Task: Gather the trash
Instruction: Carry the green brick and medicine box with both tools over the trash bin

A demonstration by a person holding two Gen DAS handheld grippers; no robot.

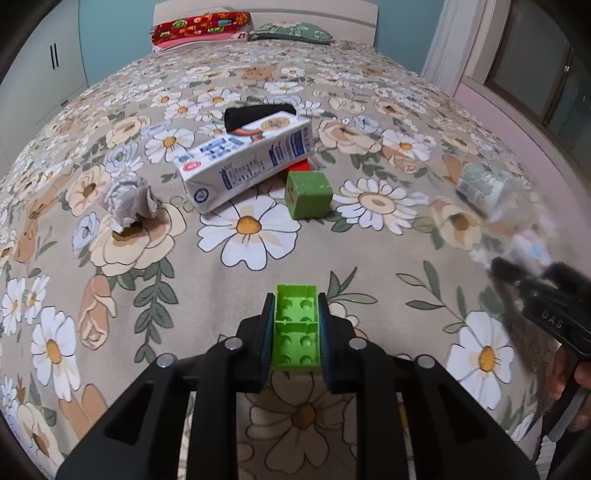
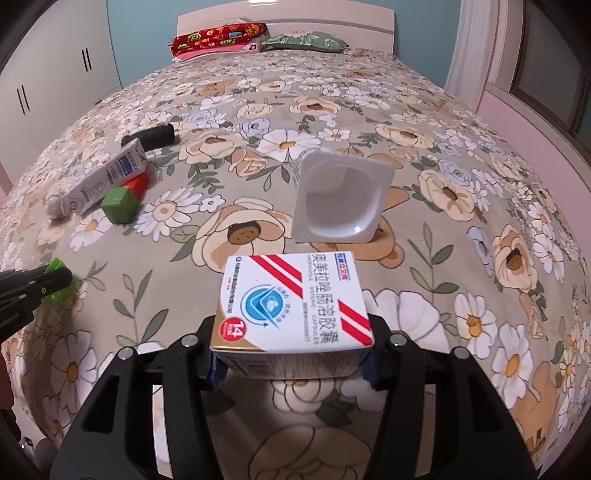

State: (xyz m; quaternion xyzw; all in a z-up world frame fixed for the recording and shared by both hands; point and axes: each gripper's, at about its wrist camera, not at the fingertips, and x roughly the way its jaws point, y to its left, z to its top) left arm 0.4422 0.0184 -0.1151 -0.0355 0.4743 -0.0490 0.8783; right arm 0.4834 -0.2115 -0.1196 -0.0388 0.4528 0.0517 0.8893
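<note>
My left gripper point(image 1: 296, 325) is shut on a bright green toy brick point(image 1: 295, 326), held above the flowered bedspread. My right gripper point(image 2: 293, 354) is shut on a white medicine box point(image 2: 293, 306) with red stripes. It shows blurred at the right of the left wrist view point(image 1: 517, 266). On the bed lie a milk carton point(image 1: 247, 158), a crumpled paper ball point(image 1: 127, 199), a dark green cube point(image 1: 308, 194) and a white plastic cup point(image 2: 340, 197) on its side. The left gripper shows at the left edge of the right wrist view point(image 2: 55, 278).
A black cylinder point(image 1: 258, 112) and a red block point(image 1: 304, 166) lie behind the carton. Pillows point(image 1: 201, 27) sit at the headboard. A wardrobe point(image 2: 48, 85) stands left of the bed, a window and curtain point(image 2: 469, 48) to the right.
</note>
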